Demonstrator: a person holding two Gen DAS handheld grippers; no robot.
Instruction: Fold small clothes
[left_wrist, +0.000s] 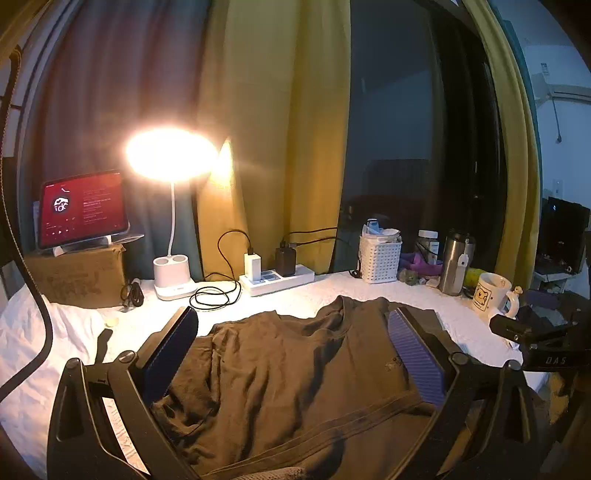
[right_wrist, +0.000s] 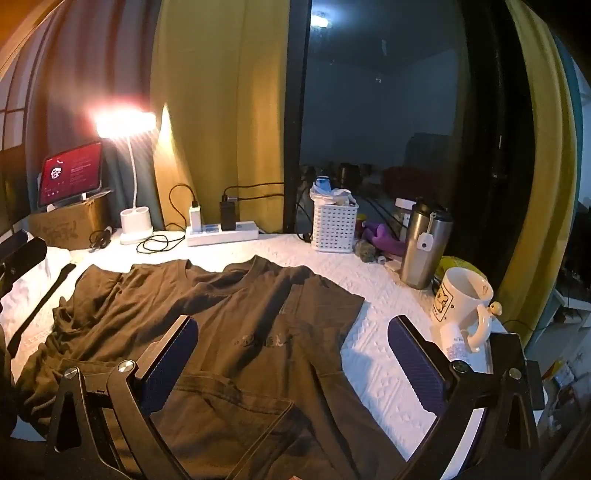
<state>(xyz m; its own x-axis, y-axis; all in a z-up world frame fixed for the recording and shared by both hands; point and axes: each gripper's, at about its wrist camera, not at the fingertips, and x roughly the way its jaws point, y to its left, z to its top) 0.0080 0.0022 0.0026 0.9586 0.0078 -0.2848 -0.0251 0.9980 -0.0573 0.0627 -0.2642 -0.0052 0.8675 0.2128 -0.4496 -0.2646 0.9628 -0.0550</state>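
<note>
You're in a home, likely a bedroom: yellow curtains (left_wrist: 273, 147) frame a dark window (right_wrist: 376, 110), and a lit lamp (left_wrist: 171, 155), tablet (left_wrist: 83, 208), power strip (left_wrist: 277, 278), basket (right_wrist: 334, 227), flask (right_wrist: 424, 247) and mug (right_wrist: 461, 299) crowd the cloth-covered tabletop (right_wrist: 380, 354).

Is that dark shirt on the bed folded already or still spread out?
Spread out. The dark shirt lies open on the white cover, collar and right sleeve showing, though wrinkled.

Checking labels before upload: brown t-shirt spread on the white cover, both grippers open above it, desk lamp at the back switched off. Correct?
Not quite: the desk lamp is on, glaring brightly in the left wrist view. The brown t-shirt does lie spread on the white cover, and the left gripper and right gripper are open.
</note>
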